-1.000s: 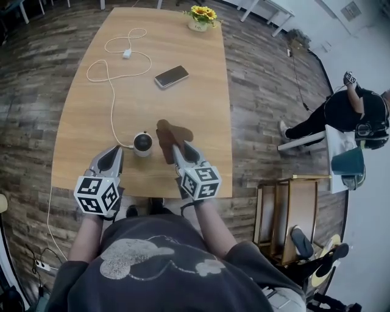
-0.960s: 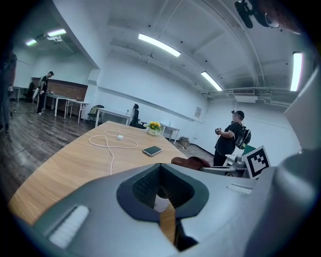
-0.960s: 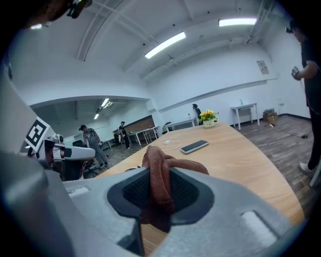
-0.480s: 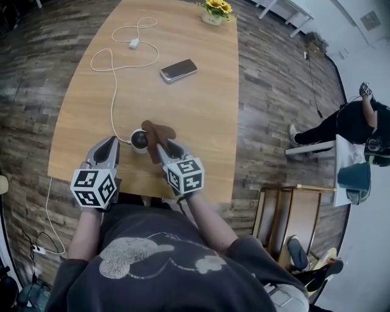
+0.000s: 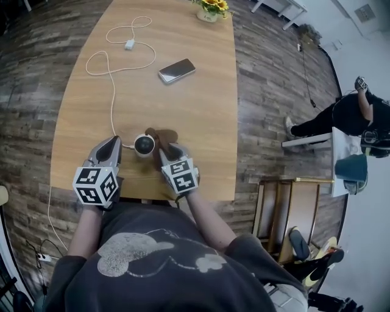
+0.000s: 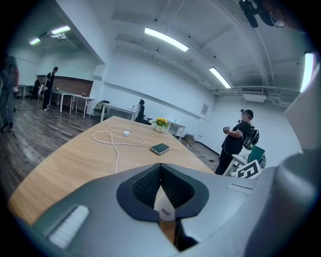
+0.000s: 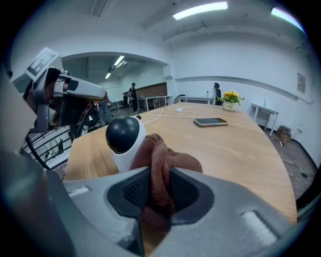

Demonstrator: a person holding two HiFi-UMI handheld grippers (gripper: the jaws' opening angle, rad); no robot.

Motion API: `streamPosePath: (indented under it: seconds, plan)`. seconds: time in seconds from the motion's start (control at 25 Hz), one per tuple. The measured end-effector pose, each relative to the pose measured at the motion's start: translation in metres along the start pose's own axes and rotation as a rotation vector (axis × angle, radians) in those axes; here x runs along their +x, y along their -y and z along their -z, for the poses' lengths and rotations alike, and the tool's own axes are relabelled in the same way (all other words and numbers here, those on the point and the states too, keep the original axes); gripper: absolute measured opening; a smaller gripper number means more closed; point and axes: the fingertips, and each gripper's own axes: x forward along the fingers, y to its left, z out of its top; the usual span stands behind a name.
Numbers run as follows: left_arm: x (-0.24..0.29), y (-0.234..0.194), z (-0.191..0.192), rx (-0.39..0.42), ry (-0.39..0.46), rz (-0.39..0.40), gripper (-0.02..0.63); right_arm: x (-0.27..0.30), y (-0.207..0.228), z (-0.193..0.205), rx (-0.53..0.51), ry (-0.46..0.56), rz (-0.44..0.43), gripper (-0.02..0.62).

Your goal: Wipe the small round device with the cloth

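Near edge crowded, right side of the worktop open.

At the near edge of the worktop [image 5: 204, 122], the small round device [image 5: 144, 145] is boxed in. The left tool [image 5: 113, 141], jaws together, sits just beside it on one side, and the right tool [image 5: 163, 148], clamped on the brown cloth [image 5: 161, 135], touches it on the other. A white cable [image 5: 112, 91] loops over the left half up to its plug [image 5: 129, 44]. A phone [image 5: 177, 70] and a flower pot [image 5: 210, 9] lie farther back. The bare wood along the right side gives a free path.
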Motion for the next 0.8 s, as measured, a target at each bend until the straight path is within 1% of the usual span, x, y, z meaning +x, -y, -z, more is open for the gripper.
streamPosePath:
  seconds: [0.08,0.16,0.28,0.36,0.48,0.6,0.72,0.8]
  plan:
    - [0.004,0.001,-0.005,0.012,-0.002,0.022,0.018,0.0,0.002,-0.001,0.036,-0.003,0.012,0.08]
    - [0.006,-0.001,-0.01,0.015,0.0,0.035,0.018,-0.005,0.008,-0.006,0.089,0.024,0.023,0.083]
    - [0.007,-0.005,-0.014,0.017,0.002,0.051,0.019,-0.02,0.024,-0.019,0.133,0.1,0.048,0.083]
    - [0.007,-0.008,-0.016,0.02,0.004,0.058,0.018,-0.034,0.035,-0.037,0.136,0.169,0.054,0.083]
    - [0.008,-0.013,-0.019,0.018,0.009,0.066,0.018,-0.051,0.048,-0.072,0.087,0.259,0.041,0.083]
    - [0.012,-0.016,-0.023,0.016,0.012,0.072,0.018,-0.059,0.045,-0.106,0.018,0.307,-0.017,0.083]
    - [0.013,-0.017,-0.025,0.013,0.018,0.08,0.018,-0.055,0.029,-0.125,-0.069,0.314,-0.104,0.083]
    - [0.012,-0.019,-0.024,0.011,0.015,0.08,0.018,-0.046,0.015,-0.127,-0.142,0.278,-0.159,0.083]
